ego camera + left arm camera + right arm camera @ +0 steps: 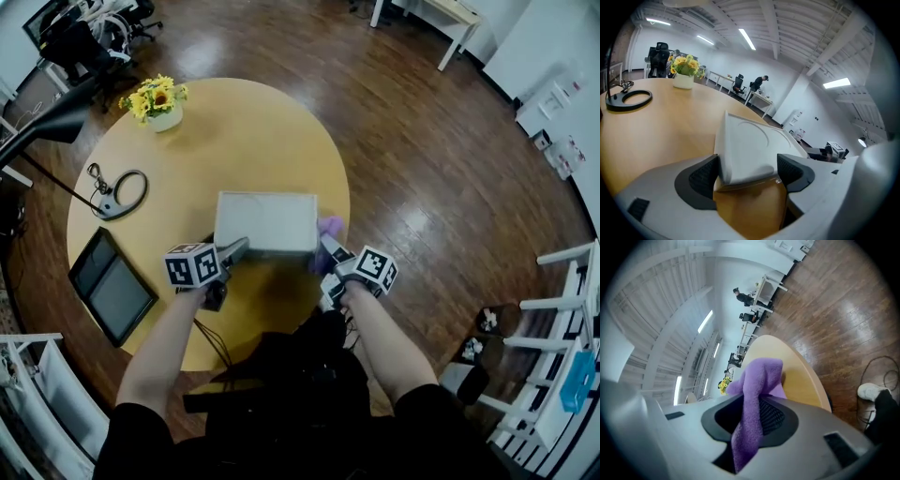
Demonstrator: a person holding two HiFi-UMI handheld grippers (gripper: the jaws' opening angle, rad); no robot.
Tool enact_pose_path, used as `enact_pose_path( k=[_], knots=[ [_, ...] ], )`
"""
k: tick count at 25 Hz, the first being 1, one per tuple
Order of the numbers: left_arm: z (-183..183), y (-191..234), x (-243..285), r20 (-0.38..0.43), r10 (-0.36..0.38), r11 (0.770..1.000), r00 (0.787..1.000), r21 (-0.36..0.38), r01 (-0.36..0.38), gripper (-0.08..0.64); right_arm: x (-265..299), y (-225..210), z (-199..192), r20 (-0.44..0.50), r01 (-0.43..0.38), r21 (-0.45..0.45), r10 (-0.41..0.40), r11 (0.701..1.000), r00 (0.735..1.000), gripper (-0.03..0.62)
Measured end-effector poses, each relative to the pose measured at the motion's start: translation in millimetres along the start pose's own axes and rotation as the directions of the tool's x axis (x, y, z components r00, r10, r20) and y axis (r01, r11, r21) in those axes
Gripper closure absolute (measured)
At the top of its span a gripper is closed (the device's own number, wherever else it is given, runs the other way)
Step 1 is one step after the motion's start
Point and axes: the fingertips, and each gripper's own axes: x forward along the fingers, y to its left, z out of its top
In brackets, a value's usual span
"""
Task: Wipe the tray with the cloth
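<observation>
The tray (267,220) sits on the table (234,131), near corner loose between the gaping left tongs (747,174), while the right tongs (750,418) clamp the cloth (758,375) beside it, so unpinned, it could skid under a wipe.

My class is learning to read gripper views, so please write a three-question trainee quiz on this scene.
1. True or false: the right gripper is shut on the purple fleece cloth.
2. Which thing has a corner between the left gripper's open jaws? A) white rectangular plastic tray B) black tablet C) purple cloth
3. Fill in: the small white vase on the round yellow table holds yellow ___.
Key: 1 true; 2 A; 3 flowers.
</observation>
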Motion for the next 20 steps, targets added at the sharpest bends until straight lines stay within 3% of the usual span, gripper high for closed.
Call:
enact_pose_path(
  k=[5,9,12,15,20],
  knots=[
    [-35.5,-12.7,-40.3,0.031,0.029,0.986,0.999,-0.164,-0.024,0.178,27.8,2.0,18.4,-0.094,0.017,-0.108,-0.027,0.994,0.995,0.509],
    [-54.7,-27.4,-61.0,0.065,0.088,0.954,0.994,-0.292,-0.066,0.178,75.1,23.4,29.8,-0.216,0.017,-0.229,-0.068,0.973,0.974,0.509],
    [-63.0,-35.0,-72.0,0.106,0.144,0.923,0.984,-0.373,-0.095,0.179,116.0,43.8,23.3,-0.322,-0.017,-0.322,-0.093,0.947,0.942,0.508],
    [-75.2,-37.3,-81.0,0.132,0.206,0.895,0.97,-0.426,-0.132,0.179,146.2,56.2,5.5,-0.397,-0.055,-0.372,-0.106,0.926,0.912,0.508],
    [-79.9,-42.6,-82.2,0.15,0.241,0.863,0.959,-0.485,-0.14,0.179,149.0,53.7,4.2,-0.402,-0.065,-0.381,-0.102,0.922,0.91,0.508]
  ],
)
